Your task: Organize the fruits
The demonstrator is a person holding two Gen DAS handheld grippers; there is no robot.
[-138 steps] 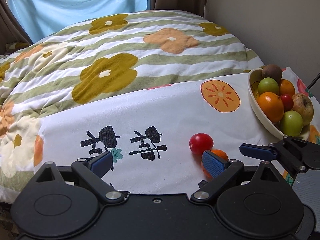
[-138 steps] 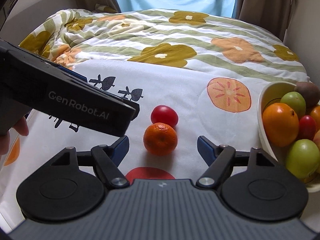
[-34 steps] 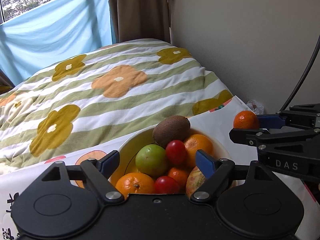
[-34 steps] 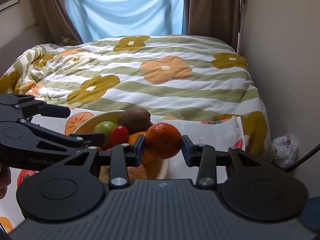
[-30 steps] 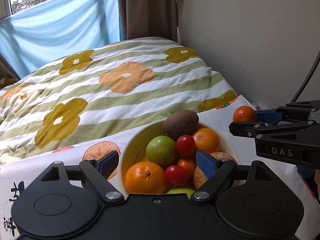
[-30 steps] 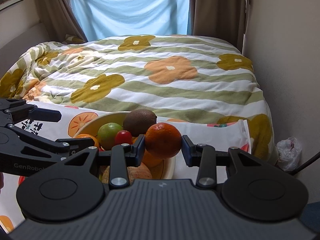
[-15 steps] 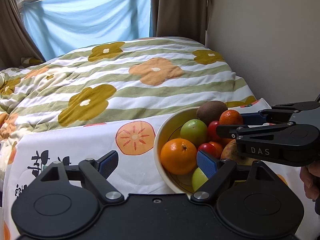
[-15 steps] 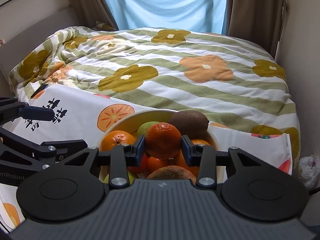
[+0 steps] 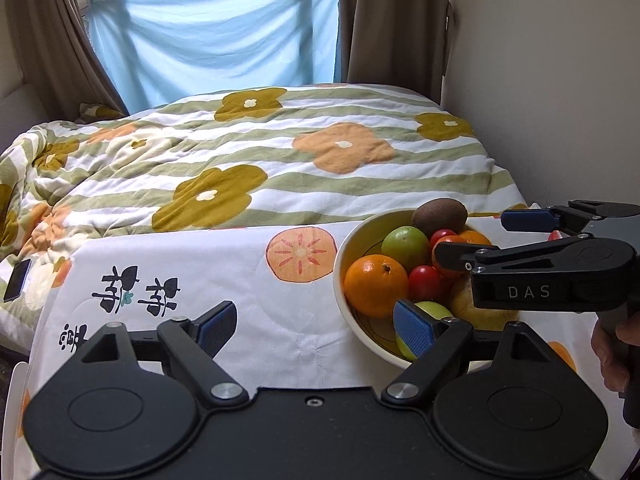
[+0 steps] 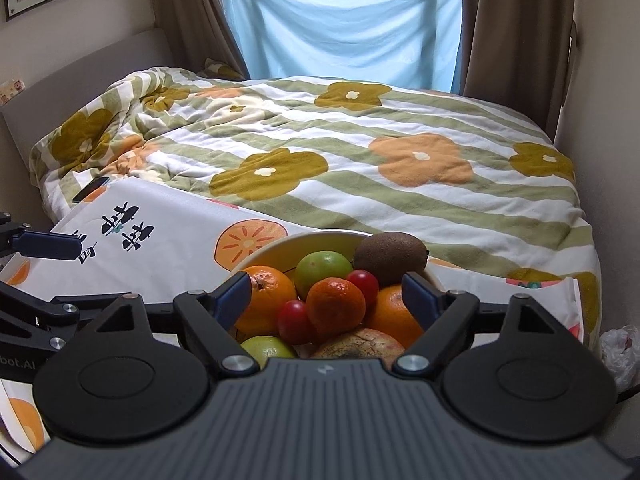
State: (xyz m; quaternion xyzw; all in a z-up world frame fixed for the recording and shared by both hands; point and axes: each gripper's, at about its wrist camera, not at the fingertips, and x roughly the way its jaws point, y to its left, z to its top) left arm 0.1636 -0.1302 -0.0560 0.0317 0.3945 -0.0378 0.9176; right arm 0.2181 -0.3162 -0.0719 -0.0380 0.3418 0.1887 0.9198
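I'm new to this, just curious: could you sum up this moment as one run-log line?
right gripper: fingers just opened, mandarin released into fruit bowl | left gripper: open, empty, beside bowl | cloth: no loose fruit seen

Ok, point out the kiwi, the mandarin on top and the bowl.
kiwi [image 10: 390,257], right wrist view, middle of its skin
mandarin [image 10: 335,305], right wrist view, its front
bowl [image 9: 340,276], left wrist view, left rim

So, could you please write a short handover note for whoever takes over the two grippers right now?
Right gripper: open, jaws have just been opening; the mandarin sits between them, released on top of the fruit in the bowl.
Left gripper: open, empty, over the white cloth beside the bowl.
Done: the mandarin is in the bowl.
Left: no loose fruit is visible on the cloth; check outside these views, then draw the right gripper clear.
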